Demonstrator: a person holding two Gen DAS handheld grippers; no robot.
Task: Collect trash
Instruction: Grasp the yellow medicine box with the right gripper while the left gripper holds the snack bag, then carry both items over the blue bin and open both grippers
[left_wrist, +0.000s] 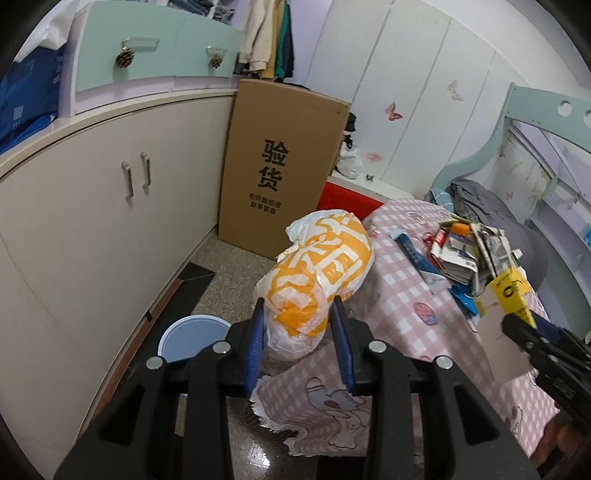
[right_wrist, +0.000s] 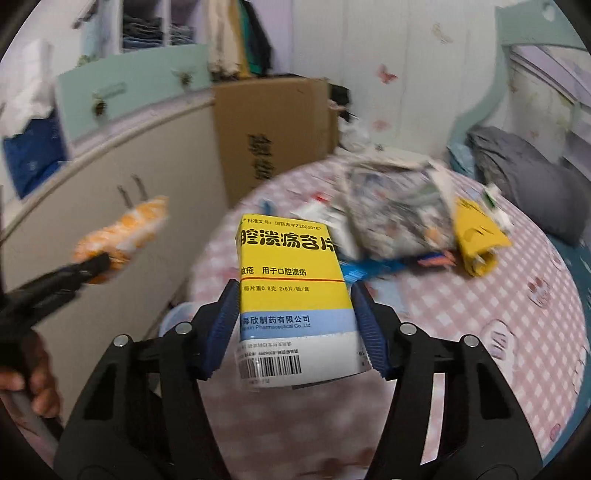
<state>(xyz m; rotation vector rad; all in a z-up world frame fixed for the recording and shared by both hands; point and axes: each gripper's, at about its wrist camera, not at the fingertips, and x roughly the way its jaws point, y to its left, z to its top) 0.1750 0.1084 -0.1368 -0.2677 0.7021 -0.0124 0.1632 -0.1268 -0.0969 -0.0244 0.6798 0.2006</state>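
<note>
An orange-and-white printed plastic bag (left_wrist: 317, 273) sits between blue pads (left_wrist: 255, 354) on the black left gripper (left_wrist: 299, 317). A yellow, pale-blue and white medicine box (right_wrist: 295, 295) shows black lettering above a pink-and-white checked bedsheet (right_wrist: 480, 332). Brown cardboard box (left_wrist: 280, 166) carries black characters.

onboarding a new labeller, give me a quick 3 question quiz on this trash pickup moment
1. True or false: the left tongs are empty.
2. What do the right tongs hold? A) a yellow medicine box B) a toothpaste tube C) a pine cone
3. Fill in: the blue bin stands on the ____, beside the cabinet.

Key
1. False. They hold the orange and white plastic bag.
2. A. The yellow medicine box sits between the blue pads; more litter is piled on the pink checked cloth.
3. floor
</note>
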